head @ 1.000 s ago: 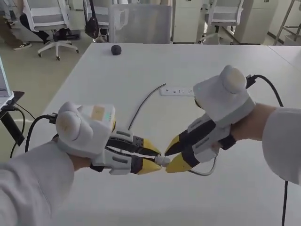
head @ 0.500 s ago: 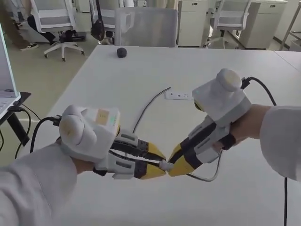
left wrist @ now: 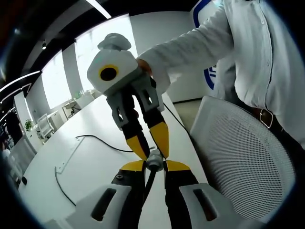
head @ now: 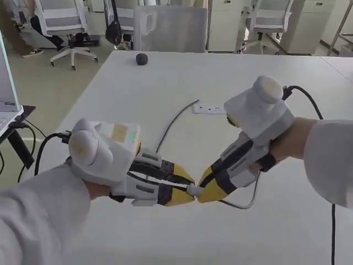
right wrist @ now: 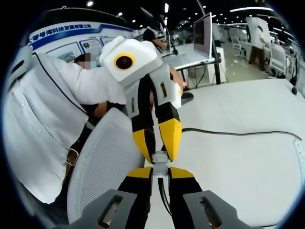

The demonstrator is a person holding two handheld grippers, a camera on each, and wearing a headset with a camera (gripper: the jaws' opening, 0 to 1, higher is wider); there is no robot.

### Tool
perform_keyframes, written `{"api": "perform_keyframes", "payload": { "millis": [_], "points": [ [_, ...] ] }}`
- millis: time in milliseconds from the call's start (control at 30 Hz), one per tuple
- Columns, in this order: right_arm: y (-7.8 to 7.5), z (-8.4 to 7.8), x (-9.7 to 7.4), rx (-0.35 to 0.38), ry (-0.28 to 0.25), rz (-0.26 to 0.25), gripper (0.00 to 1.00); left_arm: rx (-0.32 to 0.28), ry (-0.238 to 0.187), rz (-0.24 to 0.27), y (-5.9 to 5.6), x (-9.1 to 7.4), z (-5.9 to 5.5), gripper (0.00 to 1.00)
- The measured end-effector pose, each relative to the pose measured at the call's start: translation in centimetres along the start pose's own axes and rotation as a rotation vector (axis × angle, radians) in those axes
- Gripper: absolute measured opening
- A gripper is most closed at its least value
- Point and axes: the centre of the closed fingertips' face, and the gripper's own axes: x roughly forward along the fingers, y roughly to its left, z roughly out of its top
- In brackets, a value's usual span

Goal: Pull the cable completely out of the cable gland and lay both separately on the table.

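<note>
Head view, left to right. The left claw (head: 186, 189) is drawn narrow, its yellow tips pinched on the small white cable gland (head: 193, 191), which is held in the air above the white surface (head: 165, 77). The housing behind it carries a pale yellow sticker (head: 116, 132) (no writing on it can be read). Tip to tip with it, the right claw (head: 205, 191) is also drawn narrow and touches the far end of the gland. The grey cable (head: 242, 205) leaves from under its jaws and loops above the surface. Farther back on the surface lie a round dark object (head: 142, 59), a thin black cord (head: 175, 120) and a white power strip (head: 208, 109).

Left gripper view: the gland (left wrist: 153, 160) sits between this claw's own tips, with a dark strand running down between the jaws.

Right gripper view: the gland (right wrist: 160, 164) stands just beyond this claw's tips, and the cable (right wrist: 164, 191) lies along the gap between the jaws. A blue banner (right wrist: 71, 36) bears white Chinese characters, too small to read with certainty.
</note>
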Motion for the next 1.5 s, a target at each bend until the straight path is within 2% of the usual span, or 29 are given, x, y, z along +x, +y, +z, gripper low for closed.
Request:
{"api": "perform_keyframes", "payload": {
  "millis": [167,467,767,1133,1367,1500],
  "points": [
    [-0.1,0.0,-0.2,-0.009,-0.003,-0.027,0.08,-0.013,-0.008,0.001,0.1,0.0,0.1,0.15],
    [-0.7,0.1,-0.3,-0.052,-0.001,-0.108,0.07,-0.037,-0.014,0.006,0.4,0.0,0.0,0.15],
    [-1.5,0.5,-0.3,-0.111,-0.015,-0.22,0.07,-0.085,-0.038,0.019,0.6,-0.4,0.2,0.15],
    [-2.2,0.5,0.1,-0.206,-0.024,-0.364,0.07,-0.128,-0.047,0.029,1.2,-0.5,-0.5,0.15],
    [-2.1,0.1,0.1,-0.195,-0.025,-0.366,0.07,-0.126,-0.045,0.017,0.9,-0.2,-0.6,0.15],
    [-2.0,0.0,0.1,-0.219,-0.016,-0.362,0.08,-0.127,-0.046,0.016,0.9,-0.1,-0.6,0.15]
  ]
}}
